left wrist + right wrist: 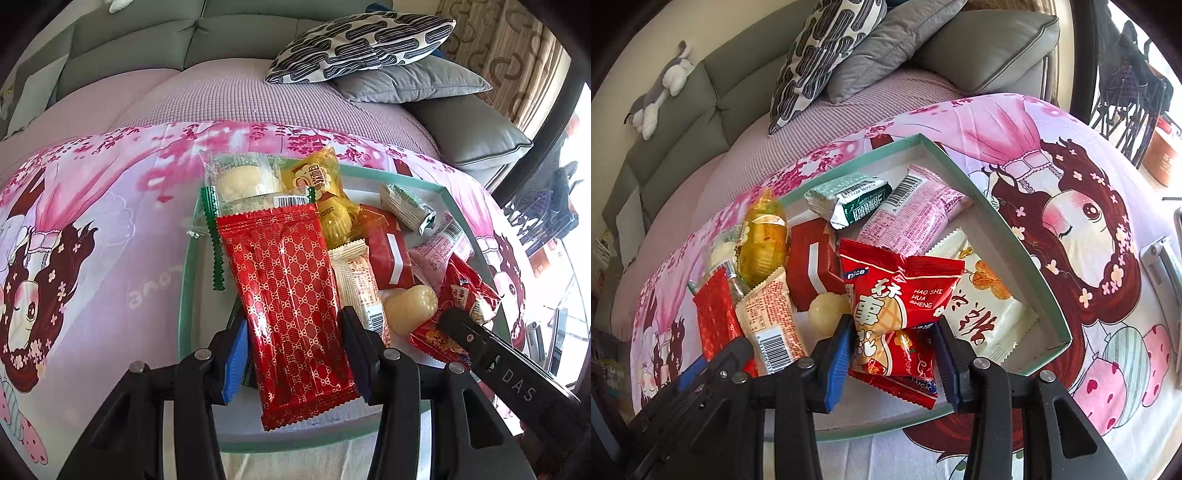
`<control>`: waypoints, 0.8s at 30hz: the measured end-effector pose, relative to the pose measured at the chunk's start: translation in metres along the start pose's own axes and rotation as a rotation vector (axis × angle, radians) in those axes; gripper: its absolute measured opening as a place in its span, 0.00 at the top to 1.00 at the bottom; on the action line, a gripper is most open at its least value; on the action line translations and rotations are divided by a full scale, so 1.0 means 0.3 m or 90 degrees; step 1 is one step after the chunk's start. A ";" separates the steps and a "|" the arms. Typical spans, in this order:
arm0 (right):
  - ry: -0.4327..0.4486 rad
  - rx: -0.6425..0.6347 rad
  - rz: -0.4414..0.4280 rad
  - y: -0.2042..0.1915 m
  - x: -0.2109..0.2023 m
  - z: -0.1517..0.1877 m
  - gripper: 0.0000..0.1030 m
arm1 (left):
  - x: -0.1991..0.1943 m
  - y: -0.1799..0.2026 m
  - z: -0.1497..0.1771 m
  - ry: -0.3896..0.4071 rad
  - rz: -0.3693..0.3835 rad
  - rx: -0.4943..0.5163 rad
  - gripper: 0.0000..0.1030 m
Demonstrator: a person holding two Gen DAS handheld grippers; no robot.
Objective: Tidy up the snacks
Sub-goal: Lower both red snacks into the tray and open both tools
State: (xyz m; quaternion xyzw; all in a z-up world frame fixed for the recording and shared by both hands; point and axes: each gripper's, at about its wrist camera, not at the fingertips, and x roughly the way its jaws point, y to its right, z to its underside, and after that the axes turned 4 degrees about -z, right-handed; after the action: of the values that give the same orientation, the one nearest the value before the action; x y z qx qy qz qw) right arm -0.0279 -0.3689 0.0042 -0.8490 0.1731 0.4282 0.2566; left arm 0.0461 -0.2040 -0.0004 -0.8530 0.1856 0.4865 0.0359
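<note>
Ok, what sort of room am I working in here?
Most likely a home living room. A grey-green sofa with throw pillows sits behind, a plush toy lies on its backrest, and the snack tray rests on a cartoon-print cloth.

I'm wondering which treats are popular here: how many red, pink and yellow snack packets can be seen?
Red plastic packets: 4 (gold-patterned packet, white-striped packet, peanut packet, flowered packet beneath it)
Pink plastic packet: 1
Yellow plastic packet: 1
Total: 6
</note>
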 end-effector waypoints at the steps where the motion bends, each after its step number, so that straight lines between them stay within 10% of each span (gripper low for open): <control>1: 0.000 -0.001 0.000 -0.003 0.003 0.000 0.56 | 0.001 0.001 0.000 0.000 -0.001 0.002 0.52; 24: -0.034 -0.037 0.036 -0.037 0.018 0.018 0.33 | -0.046 -0.034 -0.015 0.003 -0.018 -0.001 0.21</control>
State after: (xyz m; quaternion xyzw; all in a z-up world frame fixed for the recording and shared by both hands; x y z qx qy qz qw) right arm -0.0225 -0.3573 0.0003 -0.8392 0.1779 0.4625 0.2239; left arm 0.0471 -0.1918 0.0122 -0.8568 0.1731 0.4840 0.0416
